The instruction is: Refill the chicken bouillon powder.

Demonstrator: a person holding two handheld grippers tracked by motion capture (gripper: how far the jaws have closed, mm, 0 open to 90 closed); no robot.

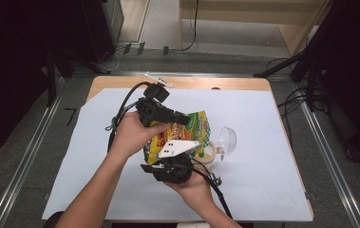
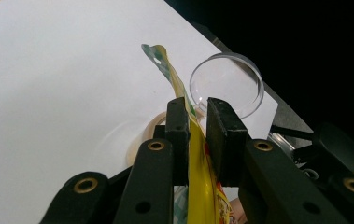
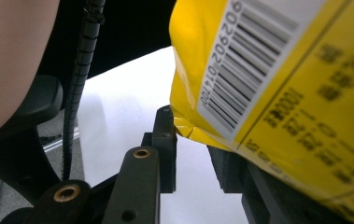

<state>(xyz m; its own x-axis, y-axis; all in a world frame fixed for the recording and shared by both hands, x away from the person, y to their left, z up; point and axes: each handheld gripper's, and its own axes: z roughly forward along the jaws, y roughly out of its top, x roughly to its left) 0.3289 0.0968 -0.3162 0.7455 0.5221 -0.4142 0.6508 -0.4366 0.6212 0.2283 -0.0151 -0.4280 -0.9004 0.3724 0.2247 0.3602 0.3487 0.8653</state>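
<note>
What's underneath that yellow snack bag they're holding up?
Under the yellow printed snack bag sits a round beige bowl on the white sheet, with a clear plastic lid beside it. The bag covers most of the bowl, hiding its contents.

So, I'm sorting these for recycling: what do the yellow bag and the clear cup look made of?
Yellow bag: probably glossy printed plastic film; it creases and shines. Clear cup: see-through with a thin bright rim, likely thin plastic, though glass cannot be ruled out.

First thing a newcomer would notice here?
The yellow snack bag, held up mid-table between both hands. The left hand-held gripper pinches its edge; the right hand-held gripper sits at its barcode end. Just right of it stands a clear plastic cup.
</note>
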